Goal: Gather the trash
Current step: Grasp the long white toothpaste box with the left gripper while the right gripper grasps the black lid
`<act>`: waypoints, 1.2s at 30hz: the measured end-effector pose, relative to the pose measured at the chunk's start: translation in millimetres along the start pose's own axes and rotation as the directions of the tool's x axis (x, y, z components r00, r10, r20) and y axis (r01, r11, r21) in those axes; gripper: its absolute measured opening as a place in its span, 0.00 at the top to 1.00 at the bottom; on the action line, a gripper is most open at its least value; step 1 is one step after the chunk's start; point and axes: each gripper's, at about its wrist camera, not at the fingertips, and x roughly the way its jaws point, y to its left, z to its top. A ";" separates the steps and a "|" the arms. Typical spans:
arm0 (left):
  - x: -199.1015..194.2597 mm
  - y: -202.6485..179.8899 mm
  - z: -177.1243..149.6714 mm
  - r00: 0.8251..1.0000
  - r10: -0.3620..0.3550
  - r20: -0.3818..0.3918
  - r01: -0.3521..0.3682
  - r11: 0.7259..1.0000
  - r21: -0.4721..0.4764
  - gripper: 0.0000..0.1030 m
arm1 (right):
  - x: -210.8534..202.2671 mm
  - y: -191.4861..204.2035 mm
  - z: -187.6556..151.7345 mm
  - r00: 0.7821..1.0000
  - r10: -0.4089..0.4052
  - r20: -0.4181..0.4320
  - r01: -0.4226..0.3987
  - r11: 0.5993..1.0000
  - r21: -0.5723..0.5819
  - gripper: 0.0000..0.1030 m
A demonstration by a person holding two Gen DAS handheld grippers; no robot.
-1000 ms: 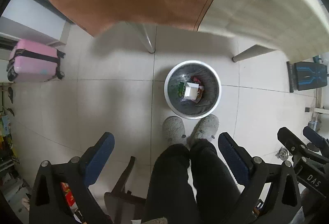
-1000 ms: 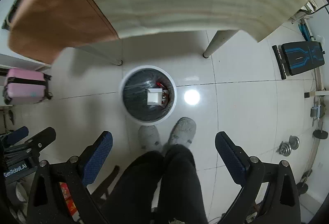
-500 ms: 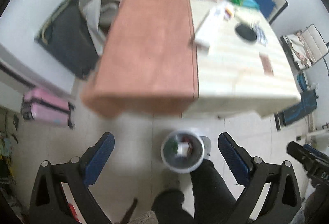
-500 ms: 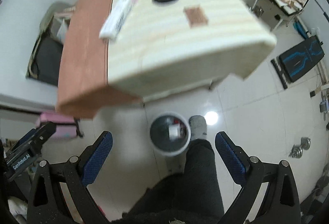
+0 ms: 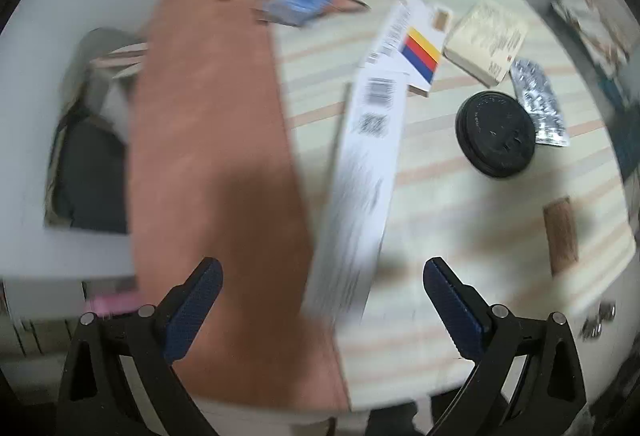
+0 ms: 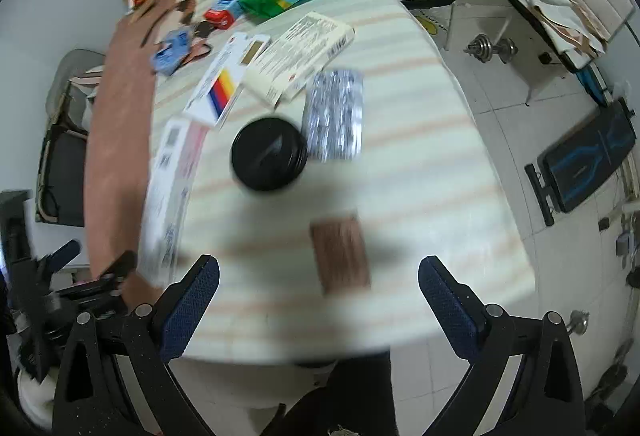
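grippers swinging up from bin view to table: left gripper (image 5: 322,310) and right gripper (image 6: 318,306) both spread, carrying nothing. you are facing remaining trash now: long white box (image 5: 362,176), black lid (image 6: 269,155), foil blister pack (image 6: 334,115), brown wrapper (image 6: 340,256) nearest right gripper, likely next.

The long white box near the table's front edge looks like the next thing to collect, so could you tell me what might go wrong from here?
1. The long white box overhangs the brown cloth; a pinch by the left claw might catch fabric too.
2. Both views are motion-blurred, so aim may be off.
3. The black lid touches the foil blister pack; grabbing either with the right claw could shift the other.
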 end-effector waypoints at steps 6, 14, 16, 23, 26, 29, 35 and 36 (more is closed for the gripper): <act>68.3 -17.3 45.9 0.990 -0.033 -0.137 0.042 0.997 0.066 0.40 | 49.3 7.8 62.6 0.997 -0.007 -0.082 0.001 0.998 -0.064 0.02; 69.9 50.9 -0.1 0.969 -0.189 -0.159 0.106 0.898 -0.426 0.53 | 96.4 54.2 84.4 0.983 0.013 -0.182 -0.055 0.972 -0.230 0.02; 72.3 69.2 -25.9 0.964 -0.218 -0.151 0.102 0.830 -0.548 0.53 | 109.6 69.5 83.3 0.981 -0.019 -0.193 -0.037 0.958 -0.283 0.02; 76.1 70.4 -50.7 0.969 -0.199 -0.150 0.089 0.839 -0.536 0.54 | 154.5 101.3 77.3 0.969 -0.166 -0.185 0.075 0.904 -0.421 0.01; 72.5 68.0 -53.5 0.971 -0.188 -0.146 0.086 0.849 -0.522 0.58 | 156.2 114.4 70.2 0.970 -0.200 -0.142 0.114 0.882 -0.458 0.10; 65.5 61.8 -55.4 0.979 -0.147 -0.140 0.059 0.864 -0.499 0.58 | 156.5 123.3 60.3 0.971 -0.211 -0.116 0.132 0.867 -0.480 0.14; 40.1 54.4 -73.0 0.991 -0.074 -0.111 0.015 0.891 -0.454 0.58 | 146.3 117.6 43.5 0.979 -0.172 -0.106 0.109 0.892 -0.438 0.16; 35.4 54.1 -75.5 0.993 -0.061 -0.104 0.008 0.894 -0.448 0.58 | 141.5 113.5 36.2 0.982 -0.163 -0.099 0.105 0.896 -0.432 0.16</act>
